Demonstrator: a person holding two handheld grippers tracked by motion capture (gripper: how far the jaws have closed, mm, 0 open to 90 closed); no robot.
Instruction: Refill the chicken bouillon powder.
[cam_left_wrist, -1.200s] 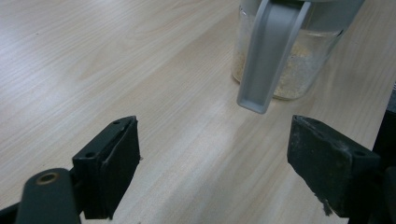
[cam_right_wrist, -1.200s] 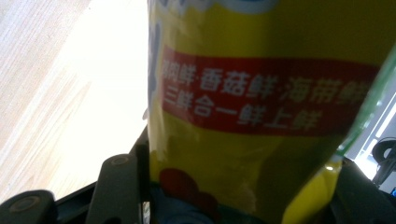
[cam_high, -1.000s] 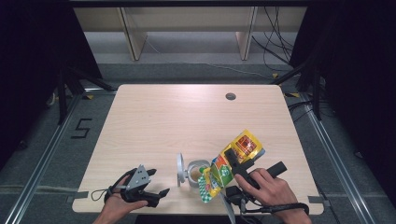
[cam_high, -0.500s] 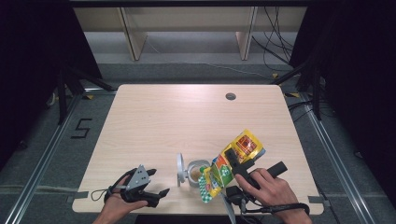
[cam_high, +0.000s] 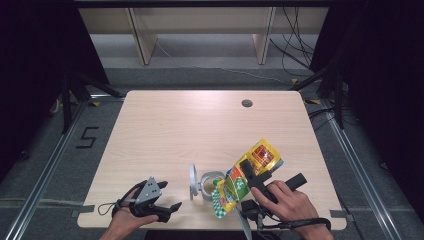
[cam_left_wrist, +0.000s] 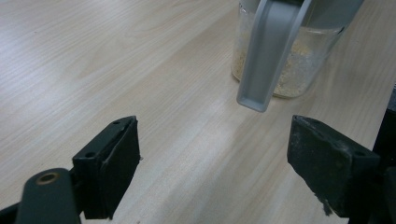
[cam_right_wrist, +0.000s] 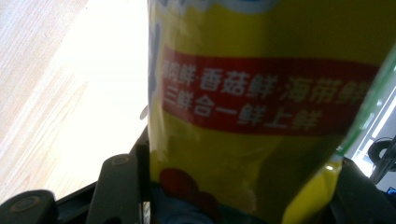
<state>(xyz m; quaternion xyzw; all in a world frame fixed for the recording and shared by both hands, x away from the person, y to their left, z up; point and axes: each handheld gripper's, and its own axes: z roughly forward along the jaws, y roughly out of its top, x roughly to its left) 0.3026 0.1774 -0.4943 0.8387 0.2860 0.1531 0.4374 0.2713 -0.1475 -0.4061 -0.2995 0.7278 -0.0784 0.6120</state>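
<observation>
Near edge of the desk (cam_high: 165, 120), left of centre: left gripper (cam_high: 159, 207) resting on the wood, jaws spread wide with nothing between them, pointing at the jar.

Near edge, right of centre: right gripper (cam_high: 252, 175) clamped across a yellow seasoning pouch (cam_high: 245, 177), which is tipped with its low end over the jar's mouth.

Just beyond and between the two hands: small glass jar (cam_left_wrist: 285, 70), pale granules in the bottom, grey hinged lid (cam_high: 193, 182) flipped up on its left side.

Judgement: pouring step. Keep the pouch mouth centred over the opening, tilt gradually, squeeze lightly; the free gripper could brace the jar against tipping.

Far edge: round cable hole (cam_high: 246, 103)
</observation>
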